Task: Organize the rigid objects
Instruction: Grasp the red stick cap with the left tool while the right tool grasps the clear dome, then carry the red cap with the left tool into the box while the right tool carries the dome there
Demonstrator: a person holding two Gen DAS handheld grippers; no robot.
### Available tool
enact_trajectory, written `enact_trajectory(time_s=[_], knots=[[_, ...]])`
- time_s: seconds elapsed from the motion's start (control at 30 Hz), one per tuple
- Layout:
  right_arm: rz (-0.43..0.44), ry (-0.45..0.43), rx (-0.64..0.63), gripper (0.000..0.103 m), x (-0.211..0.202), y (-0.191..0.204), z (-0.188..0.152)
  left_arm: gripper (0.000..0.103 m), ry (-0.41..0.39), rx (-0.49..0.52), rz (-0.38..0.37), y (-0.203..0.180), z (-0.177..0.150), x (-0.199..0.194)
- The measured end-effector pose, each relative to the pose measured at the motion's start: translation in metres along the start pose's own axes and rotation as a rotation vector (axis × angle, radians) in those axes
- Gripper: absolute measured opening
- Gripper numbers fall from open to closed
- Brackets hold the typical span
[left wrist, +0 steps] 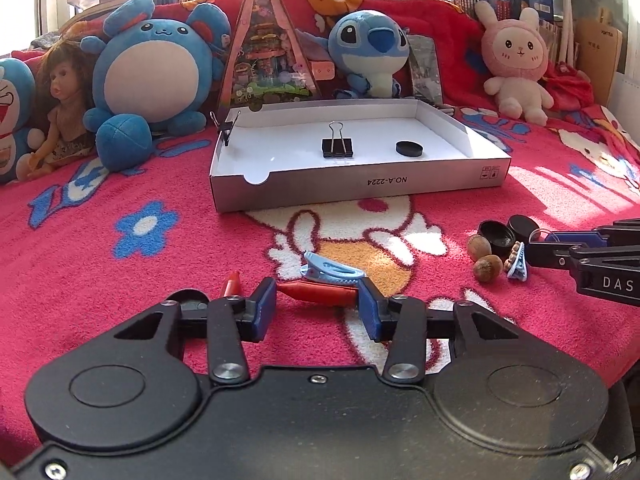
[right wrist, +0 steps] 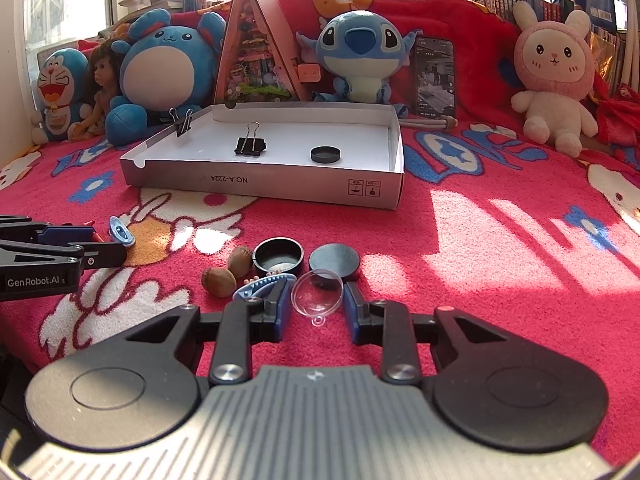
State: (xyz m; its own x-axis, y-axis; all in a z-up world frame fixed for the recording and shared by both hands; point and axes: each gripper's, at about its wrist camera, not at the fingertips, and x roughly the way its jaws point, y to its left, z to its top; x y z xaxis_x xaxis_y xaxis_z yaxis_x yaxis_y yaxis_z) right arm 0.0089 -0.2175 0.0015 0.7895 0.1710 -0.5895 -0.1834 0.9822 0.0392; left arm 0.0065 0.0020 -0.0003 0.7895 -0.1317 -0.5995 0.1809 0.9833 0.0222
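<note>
A white cardboard box lies on the red blanket and holds a black binder clip and a black cap. My left gripper is open around a red crayon, with a blue clip just beyond it. My right gripper is open around a clear plastic dome. A second blue clip, two nuts, an open black cup and a black lid lie just ahead of it.
A second binder clip is clipped on the box's left wall. Plush toys, a doll, a triangular toy house and a phone stand behind the box. Another red crayon lies left of my left gripper.
</note>
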Motion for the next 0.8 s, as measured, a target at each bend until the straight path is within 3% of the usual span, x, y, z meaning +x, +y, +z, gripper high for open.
enact_trajectory(time_s=[0.3, 0.8], knots=[[-0.013, -0.045, -0.004, 0.034, -0.004, 0.0, 0.016, 0.042, -0.014, -0.067, -0.017, 0.008, 0.022, -0.006], [0.012, -0.014, 0.198, 0.033, 0.04, -0.037, 0.091, 0.042, -0.058, -0.151, -0.013, 0.029, 0.103, 0.024]])
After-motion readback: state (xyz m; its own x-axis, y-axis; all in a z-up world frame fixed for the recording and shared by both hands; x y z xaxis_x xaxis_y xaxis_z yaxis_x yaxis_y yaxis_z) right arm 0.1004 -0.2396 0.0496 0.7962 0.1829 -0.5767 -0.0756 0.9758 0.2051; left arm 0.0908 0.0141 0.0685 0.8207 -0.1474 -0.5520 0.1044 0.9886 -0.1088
